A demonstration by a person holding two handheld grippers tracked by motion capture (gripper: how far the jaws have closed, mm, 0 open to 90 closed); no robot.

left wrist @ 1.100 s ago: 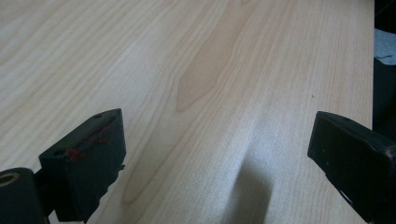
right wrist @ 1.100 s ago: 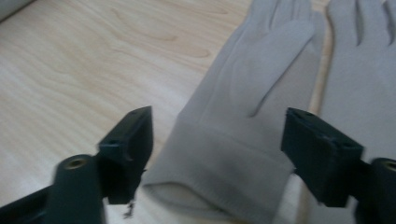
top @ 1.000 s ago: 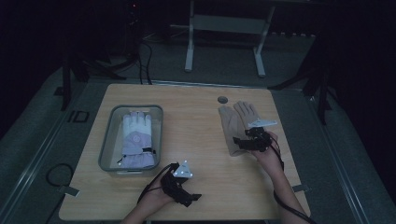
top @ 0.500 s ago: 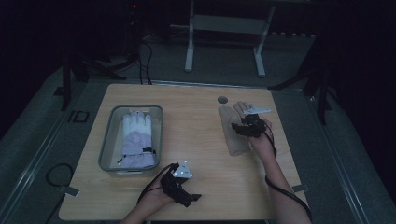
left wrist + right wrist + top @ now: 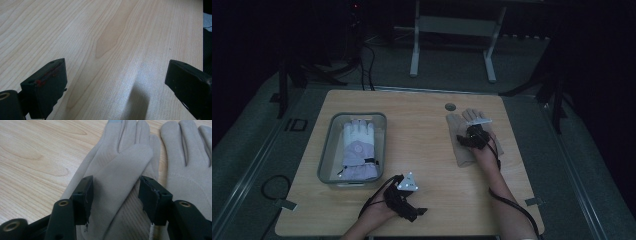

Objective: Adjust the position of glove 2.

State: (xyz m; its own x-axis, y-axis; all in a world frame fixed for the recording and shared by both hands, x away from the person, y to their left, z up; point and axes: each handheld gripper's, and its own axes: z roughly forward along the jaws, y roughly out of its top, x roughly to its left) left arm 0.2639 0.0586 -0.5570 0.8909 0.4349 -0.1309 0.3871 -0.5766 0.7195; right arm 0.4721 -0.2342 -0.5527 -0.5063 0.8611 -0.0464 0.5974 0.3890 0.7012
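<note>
**A:** Far left first?

**B:** Grey bin (image 5: 325, 152), with a pale glove (image 5: 358, 147) lying inside it, same as a second ago.

**A:** And near the front edge?

**B:** Left gripper (image 5: 115, 82), parked in the same spot. Jaws spread wide over bare tabletop (image 5: 112, 37), holding nothing.

**A:** Over on the right?

**B:** Right gripper (image 5: 115, 195), now pushed forward from the cuff end onto the beige glove (image 5: 120, 162). Jaws apart, not yet closed, one on each side of the folded-over thumb. Second beige glove (image 5: 187, 170) just beside it.

**A:** Meaning?

**B:** Probably lining up a pinch on that glove, perhaps to carry it to the bin. Nothing lifted so far. Both beige gloves flat on the tabletop, well apart from the bin.
</note>
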